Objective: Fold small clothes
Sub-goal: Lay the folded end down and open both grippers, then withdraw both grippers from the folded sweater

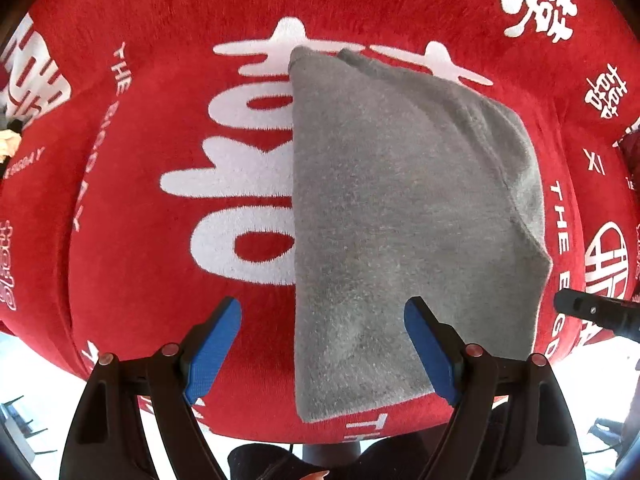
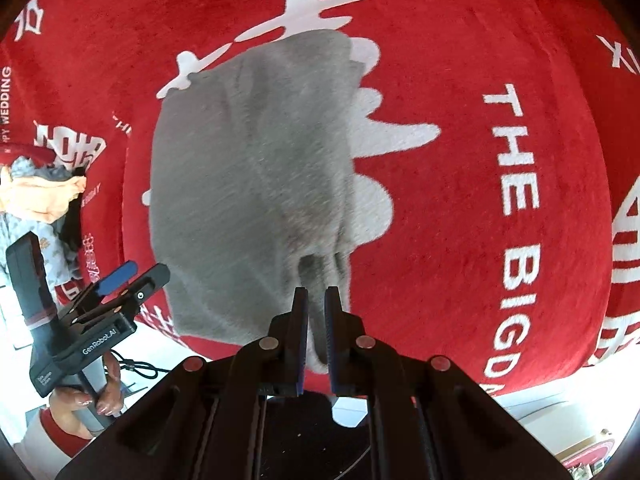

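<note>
A small grey garment (image 1: 400, 208) lies on a red cloth with white lettering (image 1: 160, 120). In the left wrist view it is a flat folded panel. My left gripper (image 1: 322, 316) is open above its near left edge, one blue pad over the red cloth, the other over the grey fabric. In the right wrist view the grey garment (image 2: 256, 168) is lifted and bunched. My right gripper (image 2: 316, 300) is shut on its near corner. The left gripper (image 2: 128, 276) shows at the left there, open and empty.
A pile of other small clothes (image 2: 44, 196), peach and pale blue, lies at the far left of the red cloth. The cloth's near edge (image 2: 520, 384) drops to a white surface. The right gripper's tip (image 1: 592, 312) shows at the right.
</note>
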`<state>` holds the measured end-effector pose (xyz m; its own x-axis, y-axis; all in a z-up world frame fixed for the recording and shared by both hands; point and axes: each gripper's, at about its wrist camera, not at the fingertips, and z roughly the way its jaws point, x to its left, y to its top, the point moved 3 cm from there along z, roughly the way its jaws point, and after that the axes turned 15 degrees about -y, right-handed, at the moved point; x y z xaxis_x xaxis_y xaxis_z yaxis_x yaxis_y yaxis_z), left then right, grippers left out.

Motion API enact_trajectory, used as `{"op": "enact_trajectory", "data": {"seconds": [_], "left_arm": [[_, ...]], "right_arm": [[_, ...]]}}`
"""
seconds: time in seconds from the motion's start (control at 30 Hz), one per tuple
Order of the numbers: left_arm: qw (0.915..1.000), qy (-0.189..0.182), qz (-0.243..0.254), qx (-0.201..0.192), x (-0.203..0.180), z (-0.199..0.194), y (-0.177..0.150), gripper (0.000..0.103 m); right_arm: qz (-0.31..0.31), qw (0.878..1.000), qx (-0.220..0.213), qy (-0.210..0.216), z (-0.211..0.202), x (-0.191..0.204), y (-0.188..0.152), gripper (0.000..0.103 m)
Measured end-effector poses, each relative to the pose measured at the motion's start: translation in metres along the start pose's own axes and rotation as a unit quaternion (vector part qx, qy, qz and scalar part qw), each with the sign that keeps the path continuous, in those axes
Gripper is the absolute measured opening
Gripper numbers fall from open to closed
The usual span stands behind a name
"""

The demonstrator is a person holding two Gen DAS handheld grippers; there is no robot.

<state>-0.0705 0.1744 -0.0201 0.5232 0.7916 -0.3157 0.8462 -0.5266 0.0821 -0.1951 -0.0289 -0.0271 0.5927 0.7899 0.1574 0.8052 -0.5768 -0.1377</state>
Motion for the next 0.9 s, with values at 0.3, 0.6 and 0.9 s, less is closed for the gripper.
{"op": "enact_trajectory", "data": {"seconds": [0.3,0.6,0.9], "left_arm": [[0.9994,0.017,0.031,-0.008,-0.014,-0.023,-0.002,0.085],[0.9989,0.027,0.038,0.006,-0.025,-0.042,-0.007,0.103],[0.9997,0.017,0.013,0.016,-0.029,-0.062,-0.005,0.103]], "right_arm": [[-0.01,0.999,-0.023,-0.027,-0.019,0.02,-0.005,0.065],[-0.056,0.989,-0.084,-0.109,-0.044,0.034,-0.008,0.096],[-0.031,0.992,-0.064,-0.103,-0.065,0.036,-0.02,0.096]]}}
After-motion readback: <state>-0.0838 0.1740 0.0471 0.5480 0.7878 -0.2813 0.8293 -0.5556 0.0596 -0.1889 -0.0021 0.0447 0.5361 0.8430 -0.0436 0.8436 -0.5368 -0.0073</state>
